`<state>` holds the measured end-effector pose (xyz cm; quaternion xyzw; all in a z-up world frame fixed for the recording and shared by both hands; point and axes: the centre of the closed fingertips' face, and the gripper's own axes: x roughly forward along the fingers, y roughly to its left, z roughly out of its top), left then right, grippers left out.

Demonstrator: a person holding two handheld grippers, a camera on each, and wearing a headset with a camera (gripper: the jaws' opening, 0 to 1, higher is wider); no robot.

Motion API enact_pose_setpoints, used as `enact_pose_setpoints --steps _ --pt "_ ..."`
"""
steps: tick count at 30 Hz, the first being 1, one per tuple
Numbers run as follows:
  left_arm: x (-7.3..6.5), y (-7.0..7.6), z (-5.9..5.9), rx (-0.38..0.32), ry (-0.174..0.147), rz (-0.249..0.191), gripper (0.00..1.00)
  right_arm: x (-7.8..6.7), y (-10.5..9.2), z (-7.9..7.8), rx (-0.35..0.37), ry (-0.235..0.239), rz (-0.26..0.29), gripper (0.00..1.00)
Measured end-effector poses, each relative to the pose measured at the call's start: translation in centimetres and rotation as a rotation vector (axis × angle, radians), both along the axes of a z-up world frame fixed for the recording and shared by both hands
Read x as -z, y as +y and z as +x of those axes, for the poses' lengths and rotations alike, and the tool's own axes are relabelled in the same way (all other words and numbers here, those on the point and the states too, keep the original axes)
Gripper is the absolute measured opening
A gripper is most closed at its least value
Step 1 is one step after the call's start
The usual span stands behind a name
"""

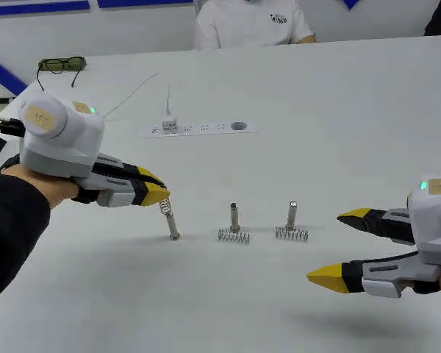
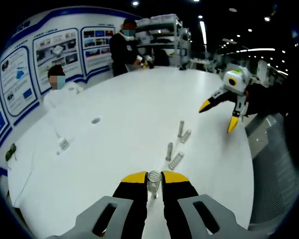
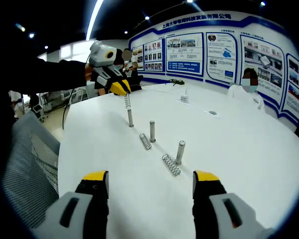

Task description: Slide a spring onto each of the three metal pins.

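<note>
The left claw [image 1: 162, 194] pinches a spring [image 1: 165, 207] by its top, lined over the left pin [image 1: 173, 228] to thread it; the right claw [image 1: 325, 246] hangs spread. Two springs [image 1: 234, 236] lie beside the other pins [image 1: 234, 215], toward the counter's [image 1: 316, 110] near edge.

Left jaws pinched, right jaws wide

In the head view our left gripper [image 1: 162, 193] sits at about nine o'clock. Our left hand [image 1: 48, 184] grips it from behind, wrapped in a black sleeve [image 1: 11, 228]. It points toward four o'clock with its nose dipped. Its yellow-tipped jaws are pressed together on a spring [image 1: 165, 207], which hangs from the tips; the left gripper view shows the coil [image 2: 153, 181] caught between them. Our right gripper [image 1: 327, 246] comes in at about four o'clock, lying nearly level and pointing toward nine o'clock. Its jaws are spread far apart with nothing between them, as the right gripper view confirms [image 3: 150, 175]. The two grippers are well apart and roughly face each other.
</note>
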<state>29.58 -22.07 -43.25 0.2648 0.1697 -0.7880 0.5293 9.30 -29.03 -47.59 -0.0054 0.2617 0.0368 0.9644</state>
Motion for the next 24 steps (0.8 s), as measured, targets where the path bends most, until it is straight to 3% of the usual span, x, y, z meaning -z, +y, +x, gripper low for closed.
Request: enact_pose_setpoints --steps 24 --pt "1.8 -0.2 -0.3 0.016 -0.009 0.045 0.10 0.3 0.1 0.0 -0.004 0.006 0.004 0.69"
